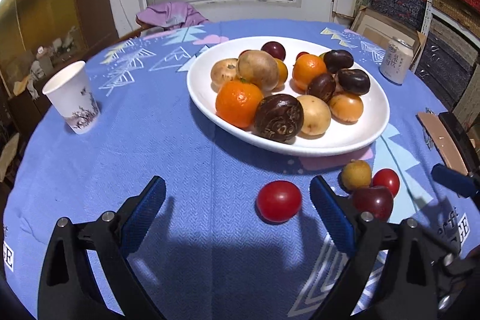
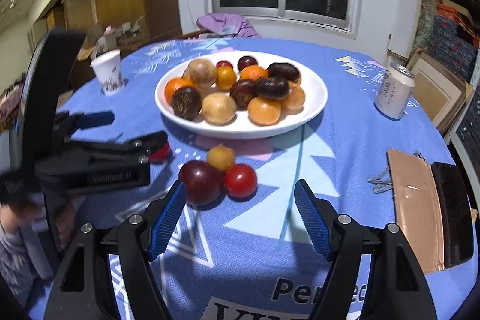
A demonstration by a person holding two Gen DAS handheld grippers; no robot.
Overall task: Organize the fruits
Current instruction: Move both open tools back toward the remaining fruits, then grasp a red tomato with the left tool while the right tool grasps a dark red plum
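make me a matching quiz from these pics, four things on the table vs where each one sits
Things:
1. paper cup
2. drink can
3. white plate
4. lone red tomato

Places:
A. between the open left tool's fingers
B. far right of the table
C. left edge of the table
D. middle of the table, piled with fruit

Pairs: 1-C, 2-B, 3-D, 4-A

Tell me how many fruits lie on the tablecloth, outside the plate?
4: a red tomato between the left gripper's fingers, then a cluster nearer the right gripper: dark plum, second red tomato, small yellow fruit. None seem hidden.
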